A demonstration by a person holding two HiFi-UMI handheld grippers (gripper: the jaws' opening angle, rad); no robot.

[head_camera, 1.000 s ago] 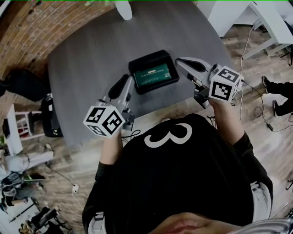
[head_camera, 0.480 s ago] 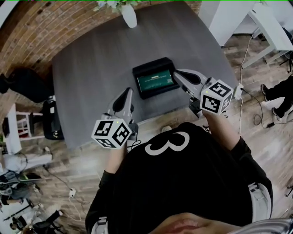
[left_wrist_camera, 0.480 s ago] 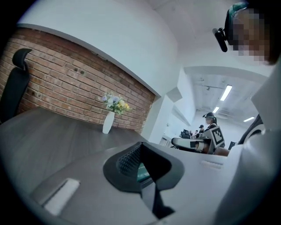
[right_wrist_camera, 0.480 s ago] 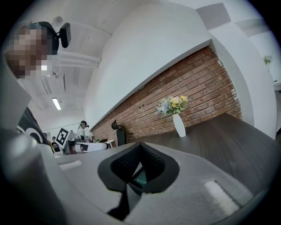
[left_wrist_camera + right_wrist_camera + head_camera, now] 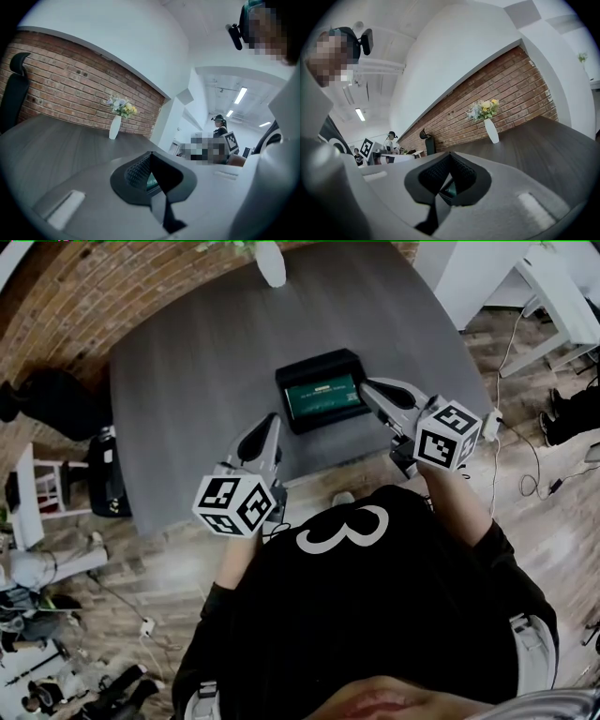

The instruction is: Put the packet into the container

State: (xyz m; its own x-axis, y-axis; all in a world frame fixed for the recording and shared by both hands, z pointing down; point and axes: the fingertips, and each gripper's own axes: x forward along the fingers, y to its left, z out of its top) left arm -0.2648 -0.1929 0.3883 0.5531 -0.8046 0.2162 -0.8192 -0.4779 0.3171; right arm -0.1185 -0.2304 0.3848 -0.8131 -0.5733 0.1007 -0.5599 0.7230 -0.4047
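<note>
Where it lies flat inside the black container [image 5: 320,362], the green packet [image 5: 323,397] carries a line of pale print too small to read. Its long side runs along the container's length, roughly parallel to the desk's [image 5: 187,381] near edge. The container sits close to that near edge, right of the middle, with bare desk open to its left and behind it as far as the white vase [image 5: 272,262] at the far edge. The right gripper [image 5: 367,388] is just beside the container's near right corner and the left gripper [image 5: 270,421] is near its near left corner. Each has its fingers pressed together on nothing.
</note>
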